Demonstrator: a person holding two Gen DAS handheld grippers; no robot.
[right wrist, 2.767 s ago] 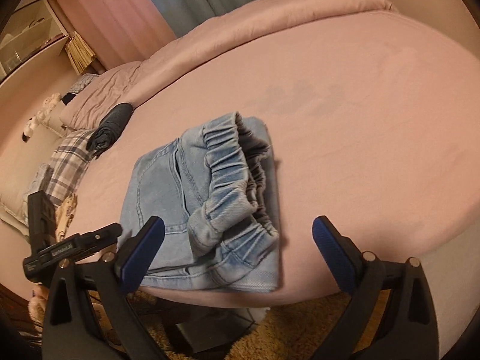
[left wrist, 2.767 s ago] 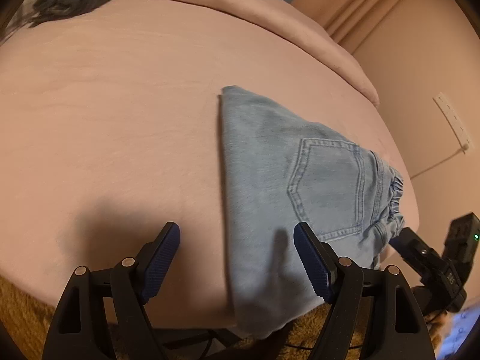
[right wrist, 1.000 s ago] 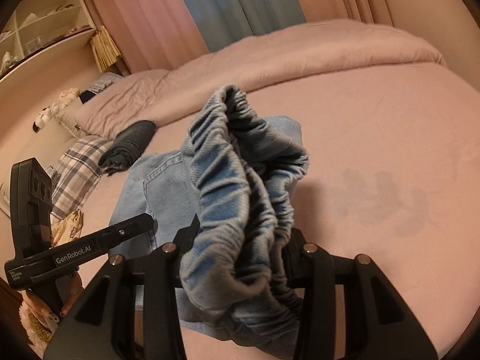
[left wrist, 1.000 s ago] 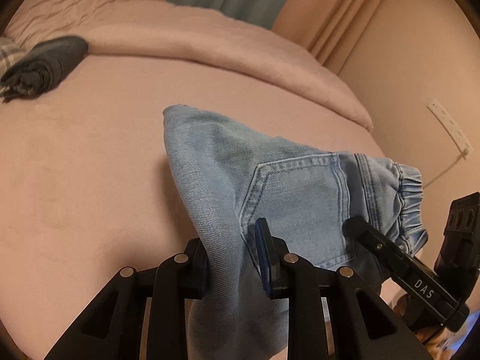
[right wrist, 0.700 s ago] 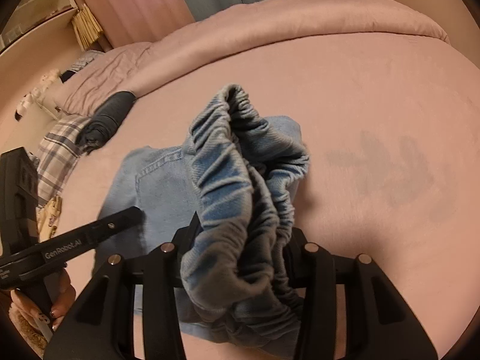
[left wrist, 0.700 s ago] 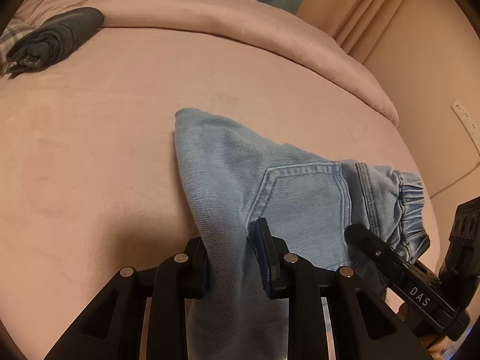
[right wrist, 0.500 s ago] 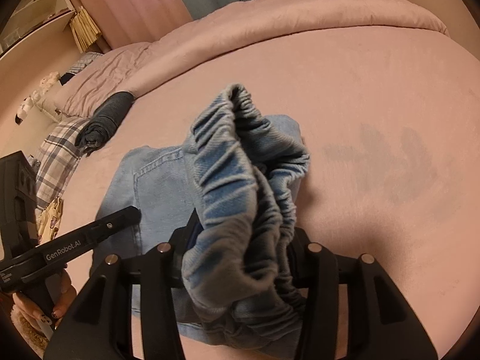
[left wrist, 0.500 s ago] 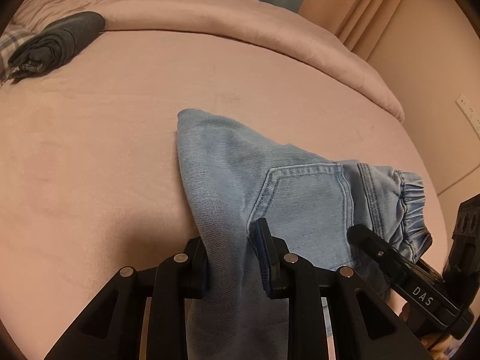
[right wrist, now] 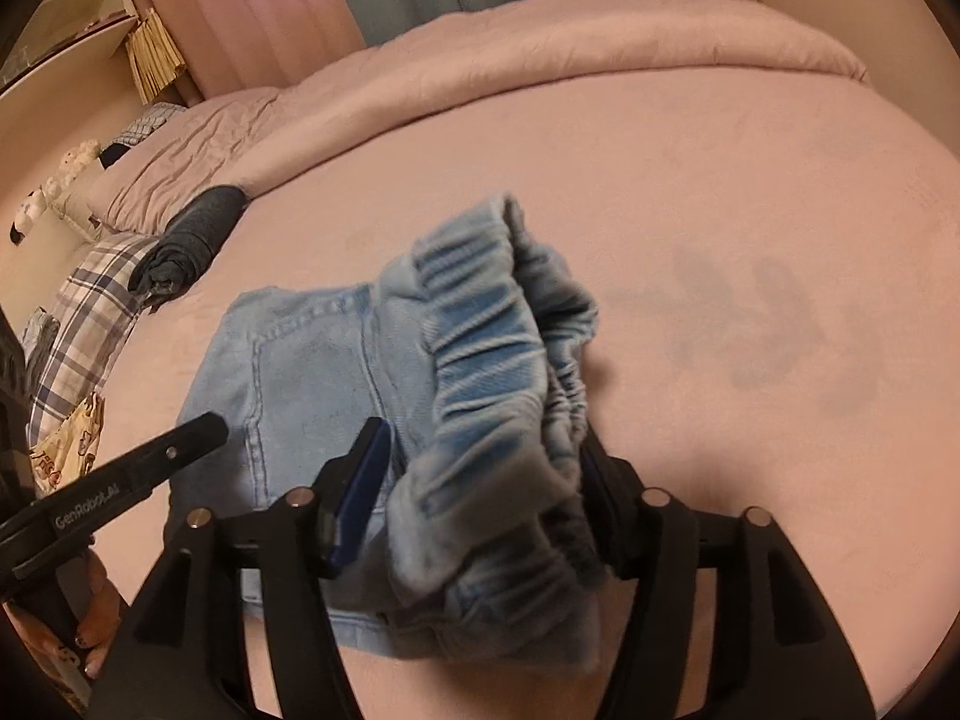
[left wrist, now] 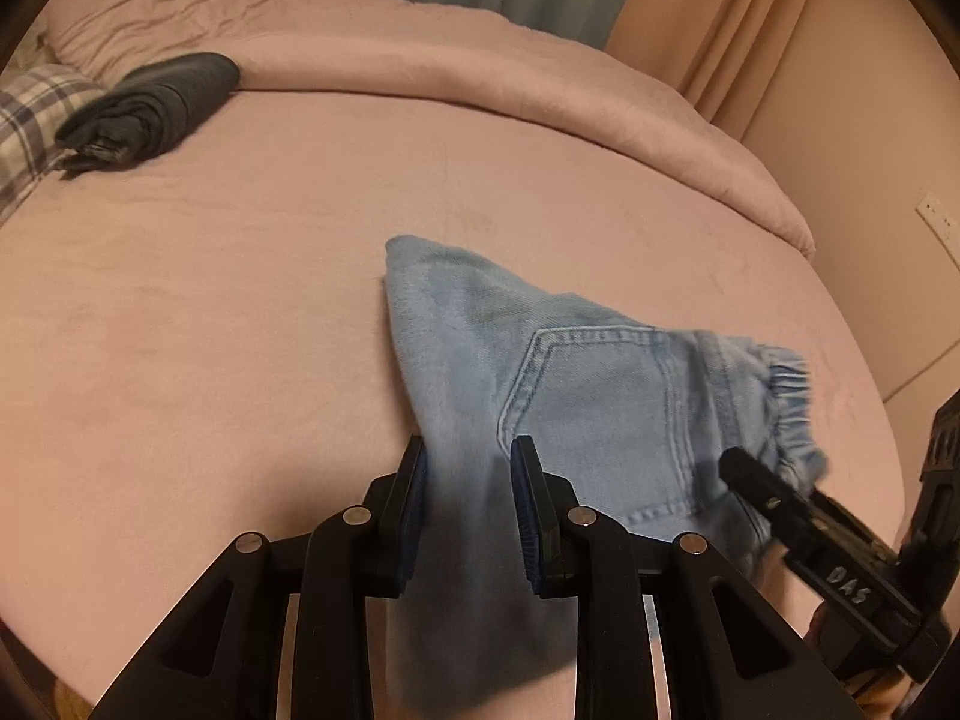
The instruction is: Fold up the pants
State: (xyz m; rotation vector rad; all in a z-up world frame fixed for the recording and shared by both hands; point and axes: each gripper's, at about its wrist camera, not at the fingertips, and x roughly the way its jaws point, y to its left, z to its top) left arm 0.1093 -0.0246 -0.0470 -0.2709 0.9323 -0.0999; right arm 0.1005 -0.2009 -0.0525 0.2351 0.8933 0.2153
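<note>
Pants (left wrist: 576,384) at frame centre: left gripper (left wrist: 471,516) and right gripper (right wrist: 480,498) both clenched on denim; keep edges level w/ each other, lower slowly.

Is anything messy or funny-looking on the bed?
A dark grey smudge marks the pink bedsheet right of the light blue denim pants. It looks like a stain or brushed fabric. Nothing else stands out.

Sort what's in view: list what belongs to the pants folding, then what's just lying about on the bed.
Part of the job:
light blue jeans, folded
left gripper, clamped on the folded edge
right gripper, clamped on the elastic waistband
pink bed

Just lying about:
rolled dark garment
plaid cloth
pink duvet
</note>
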